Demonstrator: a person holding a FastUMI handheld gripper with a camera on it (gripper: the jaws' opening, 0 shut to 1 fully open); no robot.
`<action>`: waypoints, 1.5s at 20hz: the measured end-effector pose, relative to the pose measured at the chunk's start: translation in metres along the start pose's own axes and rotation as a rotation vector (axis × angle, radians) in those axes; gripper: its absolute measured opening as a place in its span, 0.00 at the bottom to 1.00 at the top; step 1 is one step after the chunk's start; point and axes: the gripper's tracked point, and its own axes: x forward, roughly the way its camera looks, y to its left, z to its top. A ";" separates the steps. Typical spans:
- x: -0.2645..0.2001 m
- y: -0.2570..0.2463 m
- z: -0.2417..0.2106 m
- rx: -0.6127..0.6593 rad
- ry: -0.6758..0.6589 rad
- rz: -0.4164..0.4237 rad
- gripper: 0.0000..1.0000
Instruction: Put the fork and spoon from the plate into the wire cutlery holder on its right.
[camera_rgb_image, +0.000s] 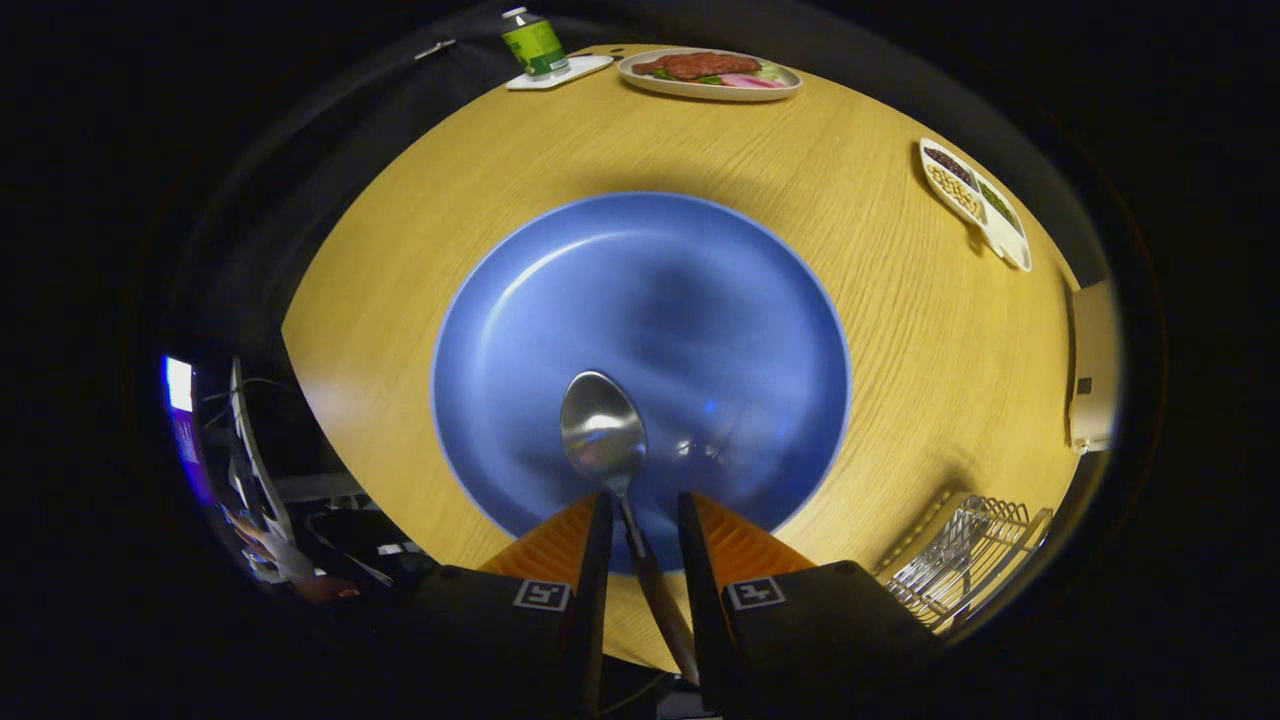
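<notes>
On the table: a blue plate (640, 300) lies at the middle of the round wooden table (900, 330) — everything below is placed from this plate.
Spoon: the spoon (603, 432) has its bowl over the plate's near part, and its handle runs back past the near rim between the two fingers.
Gripper: the gripper (643, 515) stands narrow around the handle, one finger to each side; a thin gap seems to show beside the handle, so I cannot tell whether both fingers press on it.
Holder: the wire cutlery holder (965, 560) sits off the plate's near right side, well apart from the rim; something metal seems to lie in it, perhaps the fork, though it is too small to be sure.
Far things: a dish of food (710, 75) and a green bottle (533, 42) stand beyond the plate, a divided dish (975, 200) beyond it to the right.
Risk: with a loose hold the spoon could swing bowl-down or slip out on the way over — and a tilted handle might catch the holder's wires.
</notes>
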 end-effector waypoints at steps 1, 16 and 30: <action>0.000 0.000 0.006 -0.027 -0.008 -0.016 0.31; -0.083 -0.012 0.058 0.335 -0.187 0.223 0.05; -0.190 -0.145 -0.066 0.444 0.012 0.152 0.05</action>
